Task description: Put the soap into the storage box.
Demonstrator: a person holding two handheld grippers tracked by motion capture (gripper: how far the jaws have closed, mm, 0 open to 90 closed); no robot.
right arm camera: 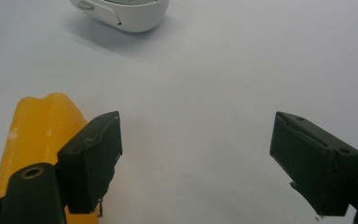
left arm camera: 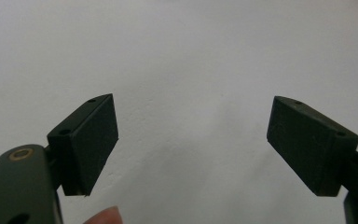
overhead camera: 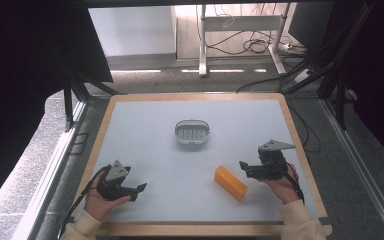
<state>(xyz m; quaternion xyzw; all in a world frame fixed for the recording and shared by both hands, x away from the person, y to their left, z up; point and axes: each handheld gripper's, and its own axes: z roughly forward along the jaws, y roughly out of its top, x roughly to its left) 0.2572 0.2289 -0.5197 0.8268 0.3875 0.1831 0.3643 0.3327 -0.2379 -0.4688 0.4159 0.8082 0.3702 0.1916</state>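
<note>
**Orange block lies free beside your right gripper**

Orange block (overhead camera: 230,182) rests on the table (overhead camera: 145,125), near right, just left of your right gripper (overhead camera: 242,166), whose jaws gape wide with nothing between them. Your left gripper (overhead camera: 141,187), near left, is spread wide and empty too. Farther off sits the white oval dish (overhead camera: 192,132).

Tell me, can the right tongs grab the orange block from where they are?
Probably yes. The right tongs are open and sit just beside the orange block, with bare table between them. The block lies outside the jaws, so they must shift sideways first.
</note>
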